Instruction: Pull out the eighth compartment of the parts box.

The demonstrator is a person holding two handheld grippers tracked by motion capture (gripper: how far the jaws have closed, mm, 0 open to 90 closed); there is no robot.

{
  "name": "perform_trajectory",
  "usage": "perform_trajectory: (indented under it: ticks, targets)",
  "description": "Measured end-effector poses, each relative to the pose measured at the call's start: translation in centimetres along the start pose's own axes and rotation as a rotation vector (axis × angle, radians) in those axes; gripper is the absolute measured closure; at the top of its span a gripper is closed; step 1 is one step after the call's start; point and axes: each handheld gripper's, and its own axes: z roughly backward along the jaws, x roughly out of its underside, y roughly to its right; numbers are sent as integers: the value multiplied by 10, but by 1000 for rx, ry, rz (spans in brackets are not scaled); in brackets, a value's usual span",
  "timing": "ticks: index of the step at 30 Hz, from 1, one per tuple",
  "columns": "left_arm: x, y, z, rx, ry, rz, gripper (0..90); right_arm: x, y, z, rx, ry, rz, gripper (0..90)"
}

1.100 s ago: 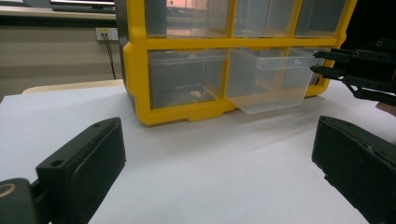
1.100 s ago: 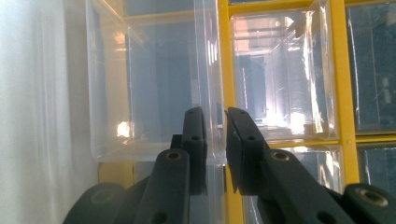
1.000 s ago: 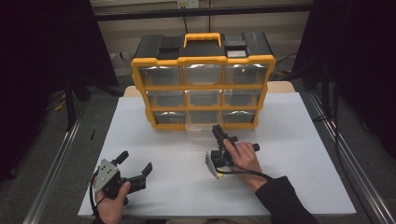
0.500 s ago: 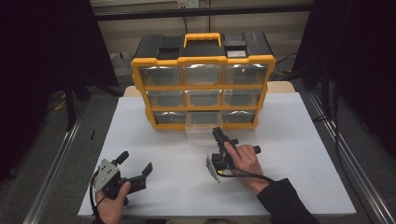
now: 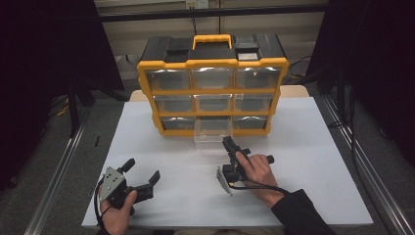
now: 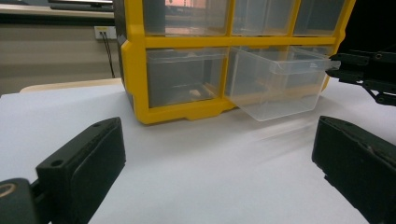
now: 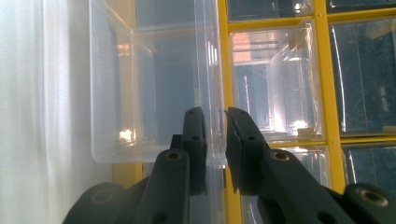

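Resting on white table point(image 5: 147, 127) | left gripper point(image 5: 144, 174) released | right gripper point(image 5: 226, 142) grasping drawer point(image 5: 213, 133) | dark room

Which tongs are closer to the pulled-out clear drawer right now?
Right. The right tongs grip the front lip of the clear drawer in the yellow organizer; the left tongs sit open, far off near the table's front-left.
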Motion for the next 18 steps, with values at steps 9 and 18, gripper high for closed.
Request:
perform_trajectory:
  ticks: [9,18]
  targets:
    - [0,0,0,1,-3,-4,29,0,0,4,-9,8,-8,783]
    - [0,0,0,-2,-6,-6,29,-1,-1,2,-11,14,-29,776]
